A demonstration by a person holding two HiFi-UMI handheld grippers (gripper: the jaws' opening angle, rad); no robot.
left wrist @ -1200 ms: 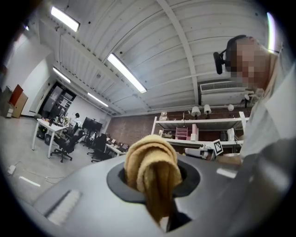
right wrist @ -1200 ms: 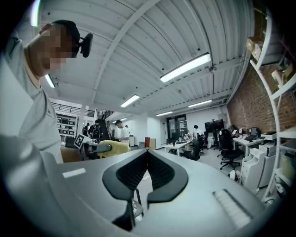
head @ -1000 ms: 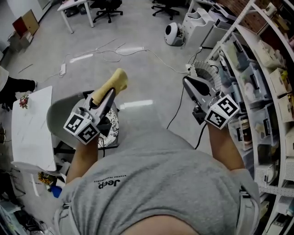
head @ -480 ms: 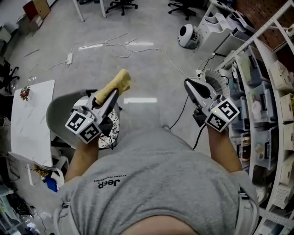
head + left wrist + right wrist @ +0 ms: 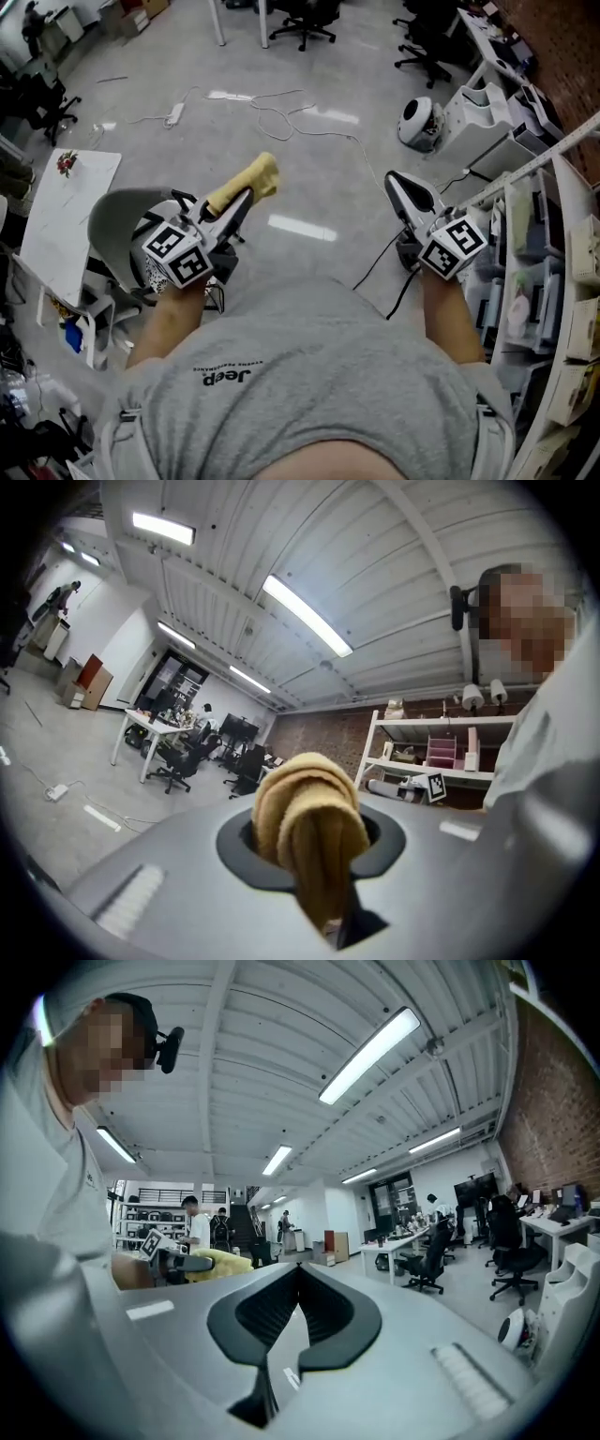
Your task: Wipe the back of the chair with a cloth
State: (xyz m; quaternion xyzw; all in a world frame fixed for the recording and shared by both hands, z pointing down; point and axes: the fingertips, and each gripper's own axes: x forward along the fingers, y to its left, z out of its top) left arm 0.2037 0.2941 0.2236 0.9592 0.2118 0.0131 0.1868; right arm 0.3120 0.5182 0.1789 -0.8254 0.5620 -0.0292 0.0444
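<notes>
The left hand-held gripper point(image 5: 239, 202) is clenched on a yellow cloth point(image 5: 248, 181). In the left gripper view the cloth sits folded and bunched between the jaws, hiding their tips and bulging out past them. In the head view the cloth is held up in the air, pointing forward and a little to the right, above the grey floor point(image 5: 309, 169) and apart from the chair.

The grey chair point(image 5: 111, 225) stands low at the left, just below and behind the left hand-held gripper's marker cube point(image 5: 178, 255). Its curved shell faces the camera, and a pale patterned seat pad point(image 5: 150, 274) shows beside it. The cloth is not touching the chair's back. A white counter point(image 5: 66, 216) stands just to the left of the chair.

The right hand-held gripper point(image 5: 396, 183) is clenched with nothing in it: in the right gripper view its two black pads meet at the tips, and only the room shows beyond them. It is held out over the floor at the right, well apart from the chair, near a shelving rack point(image 5: 553, 234) that runs down the right edge.

White cables point(image 5: 272, 112) trail across the floor ahead, and a round white device point(image 5: 417, 122) sits near the rack
</notes>
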